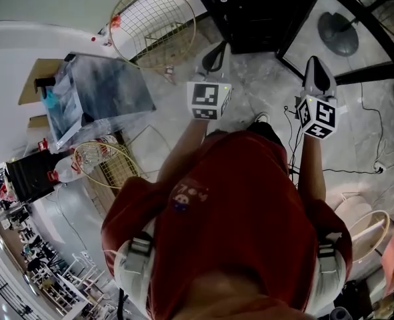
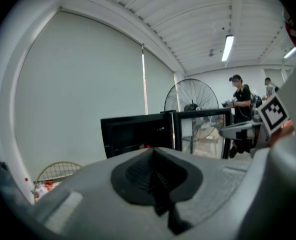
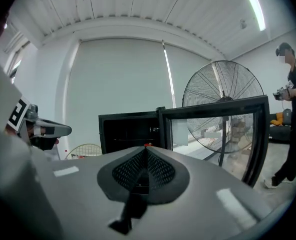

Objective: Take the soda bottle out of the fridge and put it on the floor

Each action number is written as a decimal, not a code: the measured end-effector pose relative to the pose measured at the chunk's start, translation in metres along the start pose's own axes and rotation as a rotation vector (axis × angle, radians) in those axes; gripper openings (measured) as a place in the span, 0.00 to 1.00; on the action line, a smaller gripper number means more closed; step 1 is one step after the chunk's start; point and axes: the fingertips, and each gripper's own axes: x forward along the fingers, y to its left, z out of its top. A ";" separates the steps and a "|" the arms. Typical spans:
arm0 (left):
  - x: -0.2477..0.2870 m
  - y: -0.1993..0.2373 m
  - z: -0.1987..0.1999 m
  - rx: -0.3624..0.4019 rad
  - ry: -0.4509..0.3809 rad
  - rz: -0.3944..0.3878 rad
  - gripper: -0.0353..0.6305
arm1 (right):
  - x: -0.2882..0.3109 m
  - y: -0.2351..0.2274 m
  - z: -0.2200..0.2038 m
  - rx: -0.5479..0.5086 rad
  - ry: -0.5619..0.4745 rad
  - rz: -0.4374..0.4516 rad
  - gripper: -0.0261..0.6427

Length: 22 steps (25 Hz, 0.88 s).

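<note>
Left gripper (image 1: 217,48) and right gripper (image 1: 315,61), jaws pressed together (both empty), point toward the open fridge (image 1: 250,19) ahead.

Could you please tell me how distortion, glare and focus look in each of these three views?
Head view: strong fisheye bends the floor and the fridge towards the edges. Left gripper view: a dark round vignette, the ceiling lines bow, and the shut left tongs close to the lens look soft. Right gripper view: same vignette; the ceiling lamp blows out white, the fan is sharp.
</note>
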 end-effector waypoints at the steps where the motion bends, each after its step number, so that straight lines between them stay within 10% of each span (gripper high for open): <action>1: 0.007 -0.001 0.002 0.002 -0.003 0.008 0.05 | 0.006 -0.006 0.001 0.000 0.002 0.006 0.04; 22: 0.028 0.107 -0.039 -0.087 0.020 0.075 0.05 | 0.107 0.065 0.009 -0.104 0.056 0.081 0.04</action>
